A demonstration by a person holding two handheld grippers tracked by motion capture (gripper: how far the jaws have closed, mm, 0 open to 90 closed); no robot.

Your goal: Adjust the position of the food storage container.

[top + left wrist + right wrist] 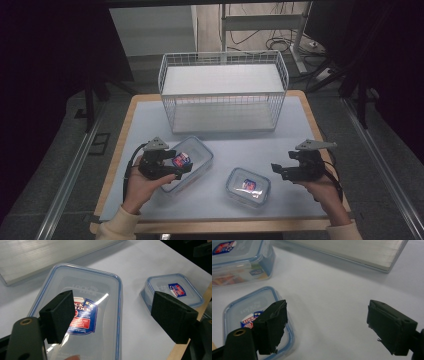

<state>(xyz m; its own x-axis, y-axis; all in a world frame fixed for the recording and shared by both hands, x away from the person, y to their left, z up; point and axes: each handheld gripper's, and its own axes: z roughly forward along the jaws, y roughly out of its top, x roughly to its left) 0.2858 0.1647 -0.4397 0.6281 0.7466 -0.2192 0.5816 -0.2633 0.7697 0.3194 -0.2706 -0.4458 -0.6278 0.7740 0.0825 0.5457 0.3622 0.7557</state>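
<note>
Jaws on both grippers stood wide apart, nothing between the pads. Left gripper (pixel 181 168) hovered over the large clear rectangular plastic container with blue-rimmed lid and red-blue label (pixel 196 152), which lay on the pale blue table mat (pixel 150 115) at front left, just ahead of the white wire two-shelf basket (pixel 223 92). Right gripper (pixel 275 168) was held just right of the small clear square plastic container with blue-rimmed lid (pixel 248 186), apart from it. Small container sat near the large one, not touching, at front centre. In the left gripper view, large container (pixel 85 312) lay below the jaws; small one (pixel 175 290) beyond the right-hand pad.
</note>
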